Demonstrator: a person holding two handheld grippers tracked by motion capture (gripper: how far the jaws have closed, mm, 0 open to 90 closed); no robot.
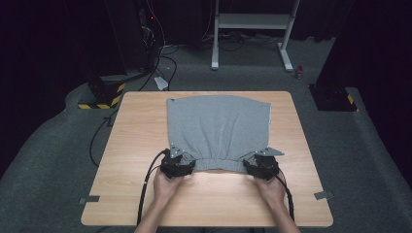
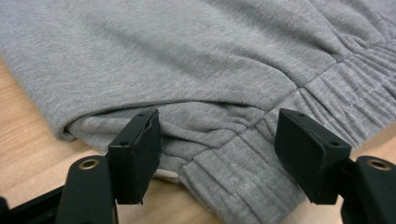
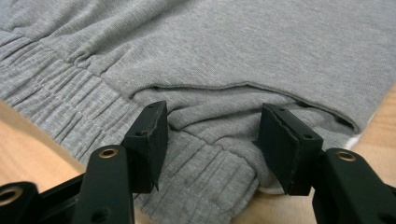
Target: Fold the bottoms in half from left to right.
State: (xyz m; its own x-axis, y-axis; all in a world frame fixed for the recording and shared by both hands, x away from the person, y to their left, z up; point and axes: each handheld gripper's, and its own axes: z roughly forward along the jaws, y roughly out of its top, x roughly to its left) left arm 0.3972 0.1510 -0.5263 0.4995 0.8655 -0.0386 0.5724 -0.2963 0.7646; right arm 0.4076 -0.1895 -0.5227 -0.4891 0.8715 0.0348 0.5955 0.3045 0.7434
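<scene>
A grey knit garment (image 1: 218, 126) lies flat on the wooden table (image 1: 136, 145), its ribbed elastic band along the near edge. My left gripper (image 1: 190, 163) sits at the band's near-left corner and my right gripper (image 1: 249, 165) at the near-right corner, each held by a hand. In the left gripper view the jaws of the left gripper (image 2: 217, 144) stand apart around the folded corner of the garment (image 2: 187, 56), without squeezing it. The right gripper (image 3: 212, 140) likewise straddles a bunched corner of the garment (image 3: 233, 46), with the cloth loose between its jaws.
Bare table shows left, right and in front of the garment. Cables (image 1: 145, 189) trail from the grippers off the near edge. Beyond the table stand a white frame (image 1: 252, 22), a yellow-and-black striped base (image 1: 104, 94) and floor cables (image 1: 97, 136).
</scene>
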